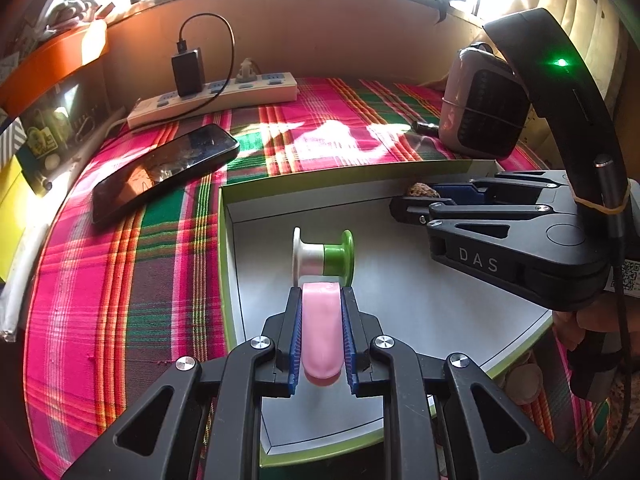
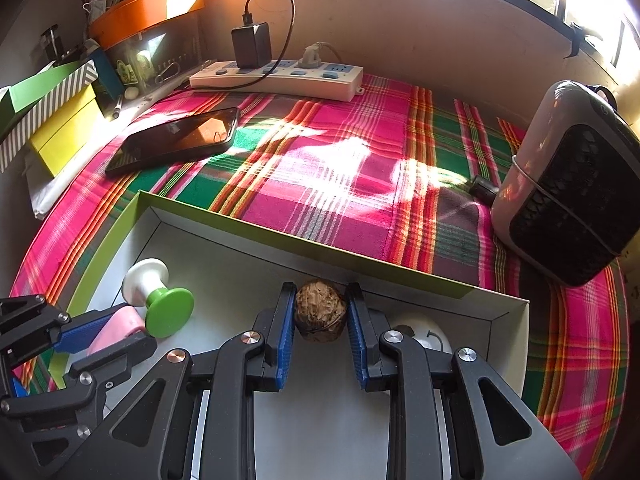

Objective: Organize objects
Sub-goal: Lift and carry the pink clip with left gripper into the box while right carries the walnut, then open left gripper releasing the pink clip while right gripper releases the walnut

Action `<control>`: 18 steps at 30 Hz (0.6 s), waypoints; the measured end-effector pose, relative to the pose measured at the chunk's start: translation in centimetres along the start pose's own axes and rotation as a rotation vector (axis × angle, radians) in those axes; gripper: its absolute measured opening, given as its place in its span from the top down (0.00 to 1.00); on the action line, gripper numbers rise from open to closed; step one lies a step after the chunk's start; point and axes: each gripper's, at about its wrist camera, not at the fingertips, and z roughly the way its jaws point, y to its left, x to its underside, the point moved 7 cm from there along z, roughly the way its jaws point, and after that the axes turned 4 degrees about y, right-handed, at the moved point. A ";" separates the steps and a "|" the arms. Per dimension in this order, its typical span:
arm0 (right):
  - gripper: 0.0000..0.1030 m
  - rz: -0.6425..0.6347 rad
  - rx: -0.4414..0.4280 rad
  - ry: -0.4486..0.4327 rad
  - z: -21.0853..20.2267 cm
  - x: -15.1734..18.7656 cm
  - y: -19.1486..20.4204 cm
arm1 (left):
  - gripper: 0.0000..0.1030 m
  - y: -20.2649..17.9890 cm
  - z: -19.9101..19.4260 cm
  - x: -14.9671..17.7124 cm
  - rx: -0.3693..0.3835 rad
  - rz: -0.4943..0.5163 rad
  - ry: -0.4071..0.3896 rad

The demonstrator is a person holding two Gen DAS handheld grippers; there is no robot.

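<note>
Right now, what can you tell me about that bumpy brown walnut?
The walnut is round, brown and wrinkly, with a seam line near its bottom, so its shell looks whole. The right gripper pinches it between two blue ribbed pads, one on each side. It sits low inside the grey tray with green edges, close to the far wall. Whether it rests on the tray floor cannot be told. Nothing else touches it.

L gripper (image 1: 321, 300): clamped on pink piece (image 1: 321, 328), over box
Box (image 1: 400, 184): white inside, green rim, on plaid cloth (image 1: 120, 280)
Spool (image 1: 324, 256): white/green, in box, just ahead of pink piece
R gripper (image 1: 416, 200): over box's far right, nut (image 1: 418, 191) at tips
Phone (image 1: 164, 168): on cloth, left of box
</note>
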 end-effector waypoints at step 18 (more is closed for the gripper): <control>0.75 -0.014 0.024 0.010 0.2 -0.1 0.1 | 0.83 0.0 0.2 0.1 -0.001 0.004 0.005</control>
